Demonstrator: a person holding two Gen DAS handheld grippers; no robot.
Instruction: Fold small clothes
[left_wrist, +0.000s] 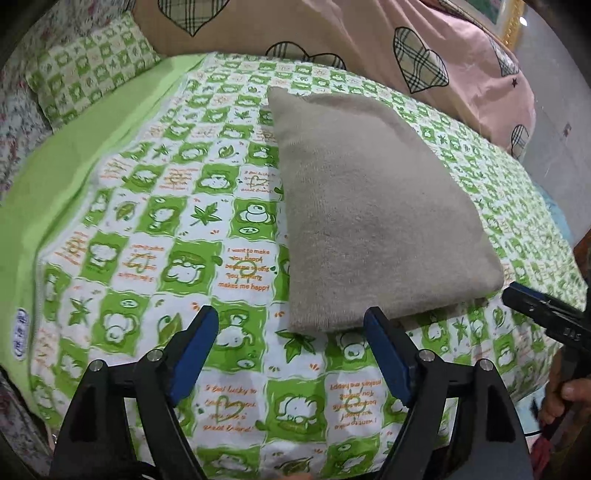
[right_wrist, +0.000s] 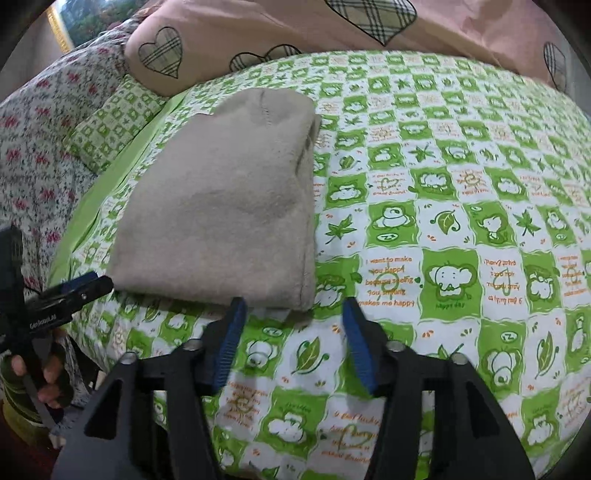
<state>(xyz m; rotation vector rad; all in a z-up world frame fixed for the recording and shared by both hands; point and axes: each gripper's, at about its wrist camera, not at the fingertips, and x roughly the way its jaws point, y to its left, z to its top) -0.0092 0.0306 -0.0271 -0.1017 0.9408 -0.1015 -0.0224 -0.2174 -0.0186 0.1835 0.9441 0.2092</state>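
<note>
Both tongs gape wide, empty: left gripper (left_wrist: 291, 325) and right gripper (right_wrist: 293, 317) poised just short of the folded grey cloth (left_wrist: 369, 206) on the green bedsheet (left_wrist: 147, 229) (looks nearly finished); I'd pinch the near corners evenly

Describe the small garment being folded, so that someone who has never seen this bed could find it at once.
Start from the bed sheet, a green and white check with cartoon animals. On it, in front of the pink heart-print pillow, lies the folded garment, just beyond both open grippers. It is the only plain thing there: grey-beige, fuzzy, with no print.
</note>
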